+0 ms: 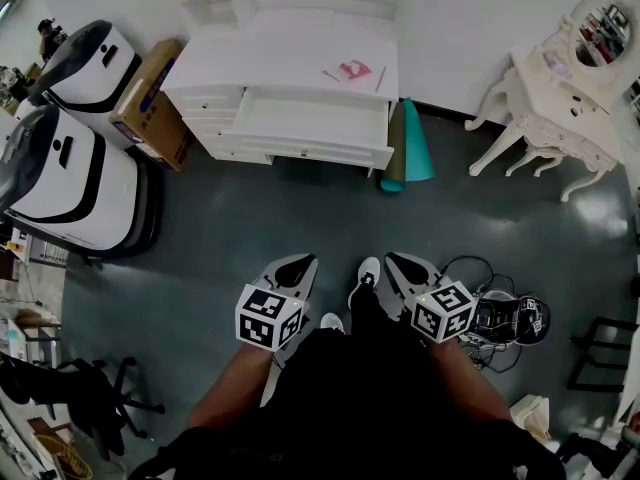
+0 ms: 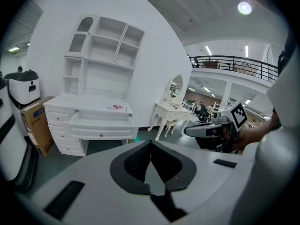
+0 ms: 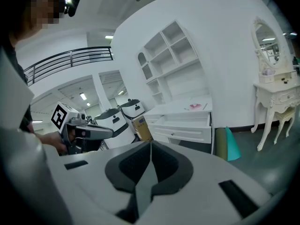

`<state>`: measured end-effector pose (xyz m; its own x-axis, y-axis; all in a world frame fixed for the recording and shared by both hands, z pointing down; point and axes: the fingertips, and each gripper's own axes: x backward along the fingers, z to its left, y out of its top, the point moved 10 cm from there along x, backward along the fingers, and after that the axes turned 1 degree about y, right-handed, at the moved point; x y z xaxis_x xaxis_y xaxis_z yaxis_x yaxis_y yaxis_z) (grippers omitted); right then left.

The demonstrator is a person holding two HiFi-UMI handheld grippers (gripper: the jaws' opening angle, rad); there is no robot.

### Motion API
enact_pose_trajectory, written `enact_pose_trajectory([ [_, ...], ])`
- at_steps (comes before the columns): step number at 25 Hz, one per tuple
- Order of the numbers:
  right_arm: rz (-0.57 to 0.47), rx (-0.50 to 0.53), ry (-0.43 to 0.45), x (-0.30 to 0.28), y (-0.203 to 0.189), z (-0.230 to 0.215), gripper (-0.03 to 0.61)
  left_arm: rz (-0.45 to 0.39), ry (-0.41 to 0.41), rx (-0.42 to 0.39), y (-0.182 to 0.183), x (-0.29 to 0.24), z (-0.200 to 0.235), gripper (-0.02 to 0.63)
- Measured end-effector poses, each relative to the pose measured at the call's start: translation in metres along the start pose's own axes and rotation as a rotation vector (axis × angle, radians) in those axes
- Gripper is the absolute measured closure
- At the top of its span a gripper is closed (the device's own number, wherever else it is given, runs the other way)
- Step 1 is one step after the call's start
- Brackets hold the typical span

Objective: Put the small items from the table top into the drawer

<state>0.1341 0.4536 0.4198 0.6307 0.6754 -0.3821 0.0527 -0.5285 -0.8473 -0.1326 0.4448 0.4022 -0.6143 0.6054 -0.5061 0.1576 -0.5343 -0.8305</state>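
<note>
Left gripper (image 1: 292, 268) and right gripper (image 1: 404, 266) were pinched shut, holding nothing. The pink thing (image 1: 354, 69) lay at twelve o'clock on the table top (image 1: 280, 58), behind the open drawer (image 1: 310, 118). Shut jaws might push it off.

The right gripper (image 3: 150, 146) has its jaws pressed together with nothing between them. From their tips, the white desk (image 3: 180, 110) stands at two o'clock, its drawer (image 3: 187, 122) pulled open and a pink item (image 3: 196, 107) lying on top. A teal roll (image 3: 232, 144) leans at three o'clock, beside a vanity table (image 3: 277, 97). The left gripper (image 3: 89, 131) shows at nine o'clock.
</note>
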Motion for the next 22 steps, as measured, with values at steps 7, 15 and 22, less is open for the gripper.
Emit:
enact_pose_trajectory([
  [7, -0.007, -0.004, 0.028, -0.025, 0.012, -0.015, 0.549, 0.009, 0.025, 0.011, 0.005, -0.007, 0.012, 0.603],
  [15, -0.055, 0.01, 0.037, -0.06, 0.053, -0.051, 0.549, 0.032, 0.028, 0.006, 0.039, -0.044, 0.042, 0.603],
  [22, -0.067, 0.0, 0.019, -0.083, 0.095, -0.105, 0.549, 0.006, 0.034, -0.023, 0.094, -0.091, 0.061, 0.603],
])
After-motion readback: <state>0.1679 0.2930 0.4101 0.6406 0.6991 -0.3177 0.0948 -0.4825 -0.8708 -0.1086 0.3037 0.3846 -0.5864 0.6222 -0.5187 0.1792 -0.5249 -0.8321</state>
